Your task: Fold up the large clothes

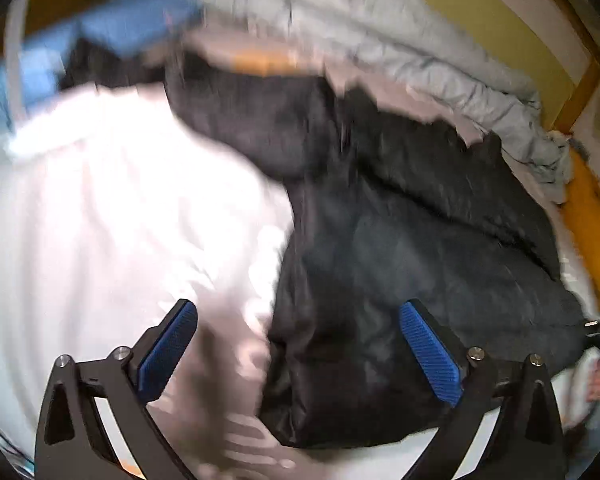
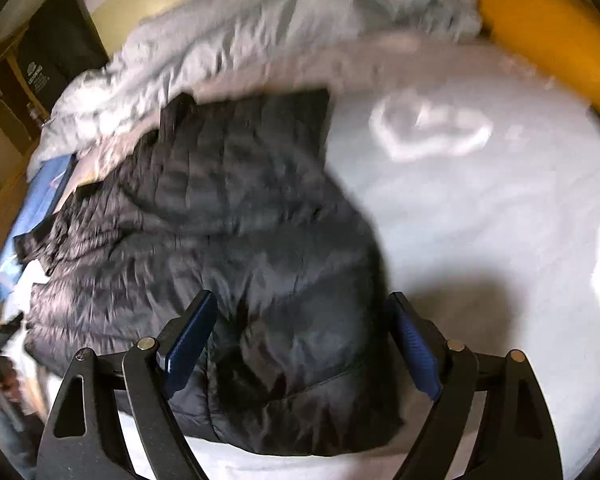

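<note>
1. The black puffer jacket lies bunched on the white bed.
2. The left gripper and right gripper hover over it, spread wide, holding nothing.
3. Risk: the slippery, puffy fabric may spring open and undo the fold.

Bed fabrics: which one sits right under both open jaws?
The black puffer jacket, dark and quilted, lying on the white sheet. The grey duvet is bunched along the far edge.

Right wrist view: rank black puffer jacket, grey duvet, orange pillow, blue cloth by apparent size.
1. black puffer jacket, fills the centre, though it lies nearest the camera
2. grey duvet, a long crumpled band behind it
3. orange pillow, cut off by the frame edge, so unsure
4. blue cloth, a small strip, partly covered
</note>
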`<action>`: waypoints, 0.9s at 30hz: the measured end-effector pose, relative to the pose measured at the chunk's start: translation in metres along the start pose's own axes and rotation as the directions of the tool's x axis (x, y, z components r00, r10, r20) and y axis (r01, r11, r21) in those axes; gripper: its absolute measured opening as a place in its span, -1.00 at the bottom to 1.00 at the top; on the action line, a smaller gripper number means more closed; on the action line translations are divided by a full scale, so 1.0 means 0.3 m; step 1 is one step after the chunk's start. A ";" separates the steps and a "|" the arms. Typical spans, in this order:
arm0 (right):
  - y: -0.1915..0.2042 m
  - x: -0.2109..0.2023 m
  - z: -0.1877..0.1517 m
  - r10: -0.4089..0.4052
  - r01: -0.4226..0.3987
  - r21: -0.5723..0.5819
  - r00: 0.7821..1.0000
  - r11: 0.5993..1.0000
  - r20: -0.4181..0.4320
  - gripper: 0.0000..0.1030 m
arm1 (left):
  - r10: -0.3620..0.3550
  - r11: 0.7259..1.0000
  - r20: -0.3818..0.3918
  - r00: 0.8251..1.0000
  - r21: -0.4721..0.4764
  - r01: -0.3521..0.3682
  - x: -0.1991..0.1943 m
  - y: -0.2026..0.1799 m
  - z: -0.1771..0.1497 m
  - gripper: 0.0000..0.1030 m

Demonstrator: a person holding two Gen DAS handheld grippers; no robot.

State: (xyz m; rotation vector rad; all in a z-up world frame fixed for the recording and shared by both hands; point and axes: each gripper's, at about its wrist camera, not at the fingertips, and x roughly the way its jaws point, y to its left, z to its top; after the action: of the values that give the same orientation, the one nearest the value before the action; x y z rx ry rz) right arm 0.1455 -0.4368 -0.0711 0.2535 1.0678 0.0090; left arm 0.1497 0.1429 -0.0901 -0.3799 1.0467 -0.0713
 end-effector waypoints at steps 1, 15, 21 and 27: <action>-0.013 0.032 -0.005 0.028 -0.026 0.027 0.999 0.999 -0.042 0.64 | -0.042 0.998 -0.035 0.999 -0.041 0.041 0.032 0.021 -0.005 0.69; 0.030 -0.111 -0.110 0.064 -0.062 -0.037 0.996 0.997 0.069 -0.81 | -0.131 0.991 0.029 0.991 0.037 0.130 -0.067 -0.087 -0.114 -0.68; 0.010 -0.118 -0.158 -0.032 0.034 -0.052 0.999 0.998 0.033 -0.71 | -0.056 0.988 0.053 0.997 0.146 0.048 -0.066 -0.151 -0.152 -0.64; 0.016 -0.122 -0.149 -0.191 0.200 -0.100 0.977 0.975 0.092 -0.20 | 0.024 0.975 0.201 0.979 0.211 -0.068 -0.109 -0.189 -0.151 -0.39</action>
State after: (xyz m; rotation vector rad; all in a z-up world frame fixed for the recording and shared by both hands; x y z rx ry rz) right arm 0.0895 -0.4278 -0.0589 0.0484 1.0036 -0.1189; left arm 0.1014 0.0855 -0.0638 -0.1596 0.8410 -0.1035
